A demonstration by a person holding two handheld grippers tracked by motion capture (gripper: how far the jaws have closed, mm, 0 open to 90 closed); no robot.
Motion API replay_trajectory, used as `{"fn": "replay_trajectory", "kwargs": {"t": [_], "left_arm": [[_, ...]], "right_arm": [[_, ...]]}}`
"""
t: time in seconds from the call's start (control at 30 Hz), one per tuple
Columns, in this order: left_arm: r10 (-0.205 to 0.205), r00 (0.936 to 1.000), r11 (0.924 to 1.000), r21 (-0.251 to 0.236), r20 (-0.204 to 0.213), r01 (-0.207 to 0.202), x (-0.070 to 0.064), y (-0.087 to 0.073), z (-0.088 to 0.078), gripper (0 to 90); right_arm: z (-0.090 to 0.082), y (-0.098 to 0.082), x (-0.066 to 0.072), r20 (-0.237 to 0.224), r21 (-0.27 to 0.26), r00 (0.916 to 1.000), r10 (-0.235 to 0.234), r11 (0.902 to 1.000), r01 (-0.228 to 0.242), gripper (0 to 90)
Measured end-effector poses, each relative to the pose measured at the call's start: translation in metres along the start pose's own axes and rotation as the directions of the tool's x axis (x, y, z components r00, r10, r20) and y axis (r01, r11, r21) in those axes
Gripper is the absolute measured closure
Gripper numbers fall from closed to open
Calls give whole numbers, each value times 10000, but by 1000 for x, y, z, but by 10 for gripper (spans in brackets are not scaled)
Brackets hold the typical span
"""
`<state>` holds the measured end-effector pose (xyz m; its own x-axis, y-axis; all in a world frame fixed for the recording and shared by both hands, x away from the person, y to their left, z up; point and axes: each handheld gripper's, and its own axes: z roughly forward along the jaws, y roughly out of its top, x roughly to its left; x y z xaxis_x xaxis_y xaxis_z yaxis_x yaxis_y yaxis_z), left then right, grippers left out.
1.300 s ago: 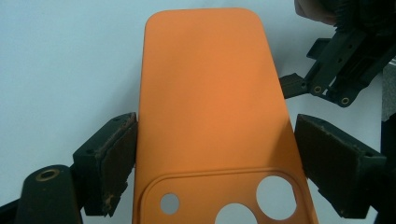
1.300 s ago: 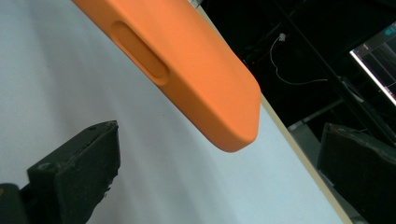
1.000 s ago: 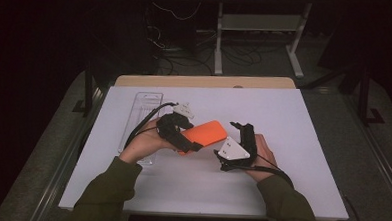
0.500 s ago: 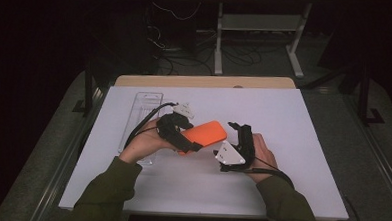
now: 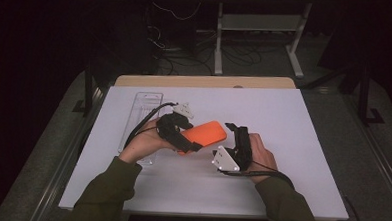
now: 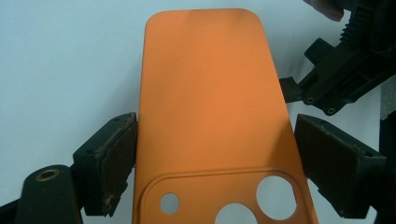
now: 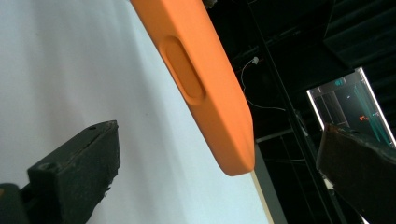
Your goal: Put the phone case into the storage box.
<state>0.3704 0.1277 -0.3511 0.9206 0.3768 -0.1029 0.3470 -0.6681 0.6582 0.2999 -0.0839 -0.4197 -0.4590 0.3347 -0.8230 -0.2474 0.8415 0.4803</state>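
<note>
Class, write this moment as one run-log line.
left gripper: shut on orange phone case | right gripper: open beside its far end | case: off white table

The high view is looking forward and down from above the person's side, taking in the whole white table with the orange phone case near its middle. The left gripper view is sitting very close over the case's flat back, looking along its length toward the rounded far end. The right gripper view is looking from close beside the case's edge, tilted, facing the dark room beyond. All three are sharing the case and the tabletop around it.
</note>
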Motion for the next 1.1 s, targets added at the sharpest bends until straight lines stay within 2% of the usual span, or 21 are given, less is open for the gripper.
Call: {"fn": "replay_trajectory", "kwargs": {"t": [0.33, 0.47, 0.57, 0.6, 0.67, 0.77, 0.97, 1.0, 1.03, 1.07, 1.1], "left_arm": [[14, 10000, 10000, 34, 5, -14, 0, 0, 0, 153], [-69, 10000, 10000, -40, -18, 69, -1, 0, 0, 153], [9, 10000, 10000, 54, 9, -9, 0, 0, 0, 153], [-24, 10000, 10000, 19, 5, 24, 0, 0, 0, 153], [-50, 10000, 10000, -26, -4, 50, -1, 0, 0, 153], [-49, 10000, 10000, 3, 14, 49, -1, 0, 0, 153], [-56, 10000, 10000, 7, 33, 56, -1, 0, 0, 153], [-66, 10000, 10000, 2, 36, 66, -2, 0, 0, 153], [-63, 10000, 10000, 11, 33, 63, -2, 0, 0, 153], [-64, 10000, 10000, 25, 31, 64, -2, 0, 0, 153], [-62, 10000, 10000, 22, 25, 62, -2, 0, 1, 153]], "right_arm": [[-1, 4, 4, 316, -151, 9969, -722, 9972, 727, 0], [-2, 8, 7, 570, -297, 9897, -1313, 9907, 1331, 0], [-3, 8, 10, 508, -199, 9914, -1204, 9924, 1216, 0], [-3, 9, 10, 576, -245, 9877, -1456, 9888, 1472, 0], [-4, 10, 12, 632, -225, 9857, -1563, 9872, 1580, 0], [-3, 11, 12, 797, -318, 9775, -1954, 9796, 1985, 0], [-4, 13, 17, 970, -401, 9708, -2195, 9737, 2242, 0], [-4, 14, 18, 1137, -416, 9654, -2346, 9698, 2405, 0], [-4, 14, 18, 1137, -416, 9654, -2346, 9698, 2405, 0], [-4, 15, 19, 1212, -475, 9595, -2545, 9640, 2617, 0], [-4, 16, 20, 1236, -449, 9591, -2548, 9641, 2619, 0]]}}
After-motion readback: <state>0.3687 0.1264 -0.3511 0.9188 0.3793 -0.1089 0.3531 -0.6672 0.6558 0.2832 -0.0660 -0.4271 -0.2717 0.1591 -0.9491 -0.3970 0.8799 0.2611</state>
